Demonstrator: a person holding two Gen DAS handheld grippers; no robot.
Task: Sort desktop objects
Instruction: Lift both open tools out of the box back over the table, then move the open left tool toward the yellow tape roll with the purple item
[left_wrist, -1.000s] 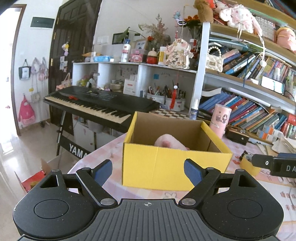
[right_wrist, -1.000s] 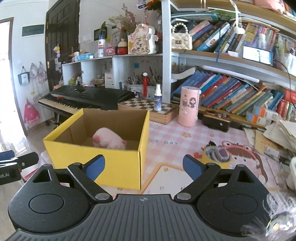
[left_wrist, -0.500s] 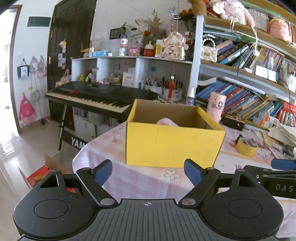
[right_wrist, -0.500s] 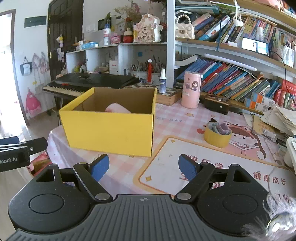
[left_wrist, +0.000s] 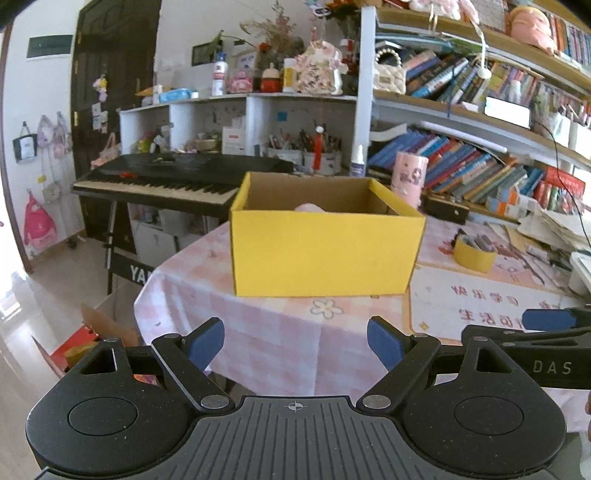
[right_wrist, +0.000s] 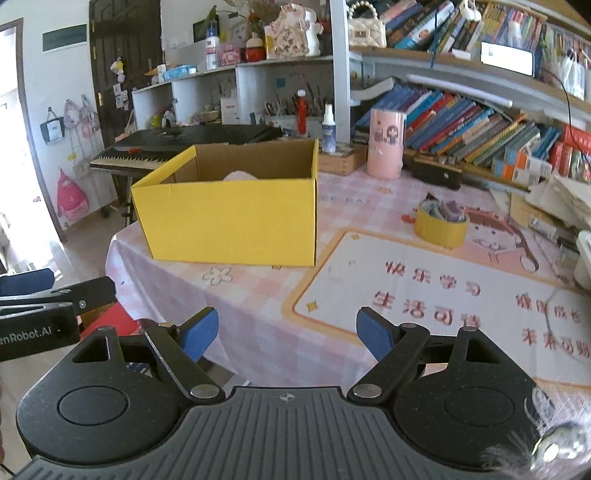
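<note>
Tape roll (right_wrist: 441, 225) on tabletop (right_wrist: 258, 306), right of yellow box (right_wrist: 229, 218) | light, stiff ring; grip across rim | left claw (left_wrist: 295, 341), right claw (right_wrist: 284, 332) both agape, empty

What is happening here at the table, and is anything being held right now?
A person holds two grippers over the table. Both the left gripper and the right gripper are open and empty. A yellow box holds a pink soft toy. A yellow tape roll lies outside the box, not yet sorted.
</note>
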